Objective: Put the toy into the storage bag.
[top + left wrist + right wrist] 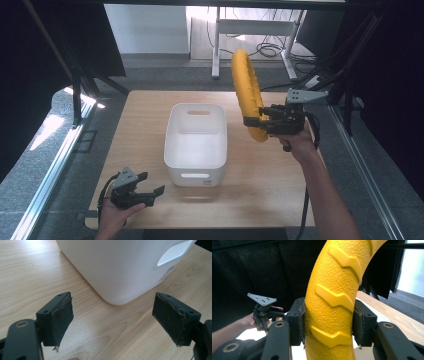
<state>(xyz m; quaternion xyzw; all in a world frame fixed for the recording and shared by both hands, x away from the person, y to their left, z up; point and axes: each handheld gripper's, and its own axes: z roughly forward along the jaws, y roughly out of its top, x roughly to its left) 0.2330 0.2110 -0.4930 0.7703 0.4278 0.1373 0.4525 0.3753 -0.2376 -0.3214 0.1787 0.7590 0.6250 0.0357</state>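
Gripping pebbly yellow ring [248,95], R gripper [261,121]

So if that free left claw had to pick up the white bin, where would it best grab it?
Probably by the rim of the bin's left long wall, from above, one finger inside and one outside. The bin is open-topped and far wider than the open left gripper spans, so only a thin wall fits between its fingers. The handle slot in the near end is another option.
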